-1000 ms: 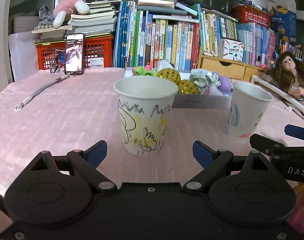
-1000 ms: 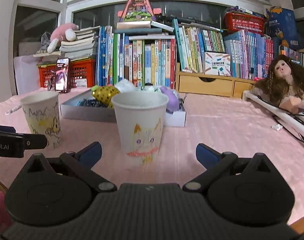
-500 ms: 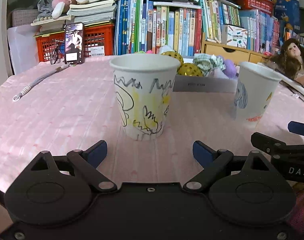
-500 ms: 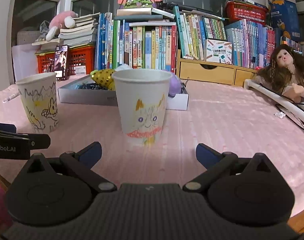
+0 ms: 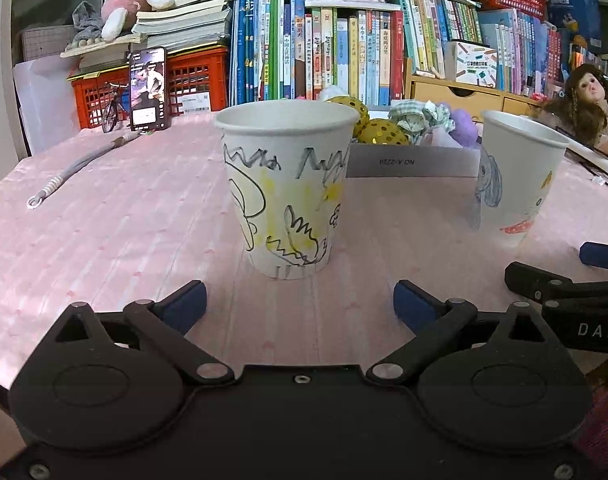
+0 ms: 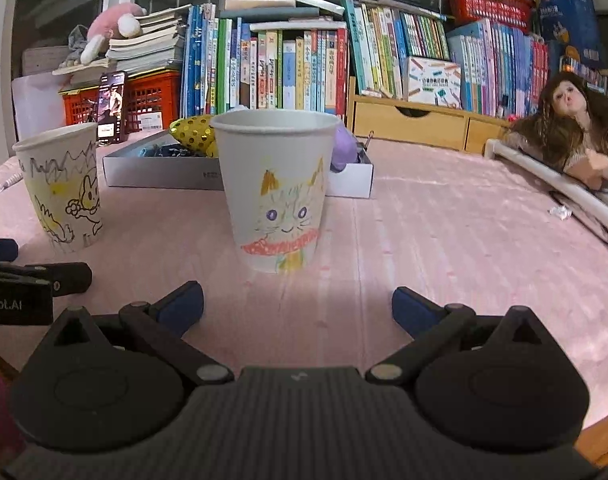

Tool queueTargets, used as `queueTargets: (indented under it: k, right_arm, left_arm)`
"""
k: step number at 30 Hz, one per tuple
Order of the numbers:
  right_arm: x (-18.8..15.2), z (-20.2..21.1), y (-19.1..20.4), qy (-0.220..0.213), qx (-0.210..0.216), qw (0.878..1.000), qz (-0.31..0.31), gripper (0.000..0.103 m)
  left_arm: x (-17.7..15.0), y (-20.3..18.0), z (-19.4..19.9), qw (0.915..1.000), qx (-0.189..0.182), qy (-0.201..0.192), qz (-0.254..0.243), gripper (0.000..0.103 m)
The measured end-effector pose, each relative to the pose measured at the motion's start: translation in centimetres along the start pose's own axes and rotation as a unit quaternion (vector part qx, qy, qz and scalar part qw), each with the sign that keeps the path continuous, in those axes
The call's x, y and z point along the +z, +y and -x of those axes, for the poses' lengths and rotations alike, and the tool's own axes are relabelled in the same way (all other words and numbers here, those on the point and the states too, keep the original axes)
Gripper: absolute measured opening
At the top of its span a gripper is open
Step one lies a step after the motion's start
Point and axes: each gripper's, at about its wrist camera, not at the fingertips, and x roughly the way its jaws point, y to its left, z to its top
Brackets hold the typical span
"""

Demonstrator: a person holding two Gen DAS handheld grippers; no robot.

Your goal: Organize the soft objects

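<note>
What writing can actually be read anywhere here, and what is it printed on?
"DAS": on the right tool's black body, cut off at the frame edge.
"obot.AI": on the left tool's black body, first letter cut off.
"NO A ZZZA", roughly, upside down: on the grey box wall; uncertain.
Book spines, phone screen, the crate's white label: too small to read.

Two cups upright on the table [image 5: 103, 232], rabbit cup [image 5: 285, 188] left of cat cup [image 6: 275, 188], box [image 6: 163, 174] of soft toys [image 5: 418, 120] behind them, books [image 6: 271, 72] farther back
</note>
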Motion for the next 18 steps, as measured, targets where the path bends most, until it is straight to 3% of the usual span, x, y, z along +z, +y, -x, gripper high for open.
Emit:
queueTargets:
  k: [18]
  right_arm:
    - [0.28, -0.34, -0.09, 0.014, 0.014, 1.000, 0.007, 0.103]
  left_arm:
    - [0.33, 0.10, -0.36, 0.9999, 0.000, 0.011, 0.003, 0.103]
